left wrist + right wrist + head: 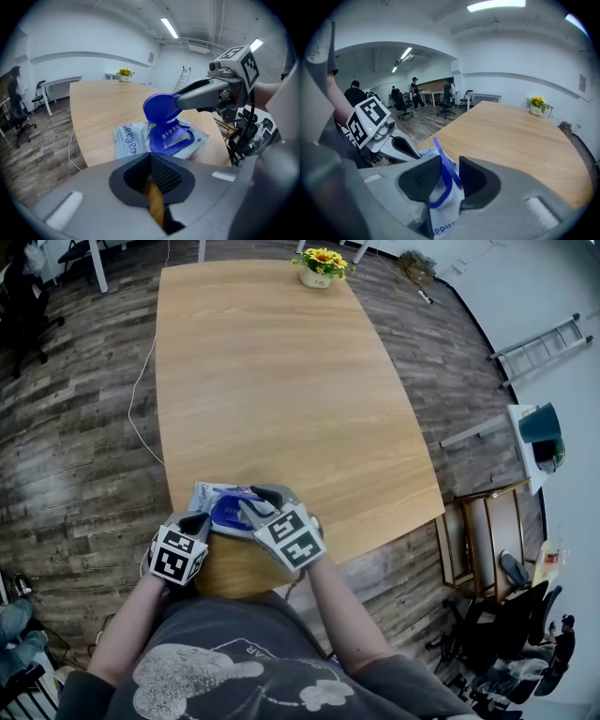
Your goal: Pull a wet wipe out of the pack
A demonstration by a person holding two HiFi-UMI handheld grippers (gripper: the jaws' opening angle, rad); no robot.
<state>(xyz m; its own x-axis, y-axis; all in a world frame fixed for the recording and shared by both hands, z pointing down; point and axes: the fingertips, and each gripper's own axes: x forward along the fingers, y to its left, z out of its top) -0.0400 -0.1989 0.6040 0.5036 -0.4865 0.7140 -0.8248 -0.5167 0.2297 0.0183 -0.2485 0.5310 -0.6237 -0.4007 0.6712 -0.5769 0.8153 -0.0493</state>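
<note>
Lid (159,107) of wipe pack (129,140) stands open, pinched in right hand-held gripper (449,172). Pack lies at near edge of bench (262,381). Left hand-held gripper (151,171) closed, empty. No wipe drawn out yet; pull remains.

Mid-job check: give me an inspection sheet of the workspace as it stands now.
Surface: wooden table.
Job's things: wipe pack flat near the near edge; blue lid raised; no wipe seen pulled out.
Clutter: flower pot at the far end.
Grippers: right gripper, jaws shut on the lid; left gripper, jaws together, empty.
Cables: white cable on the floor beside the table.
Surroundings: ladder, office chairs, people far off.
</note>
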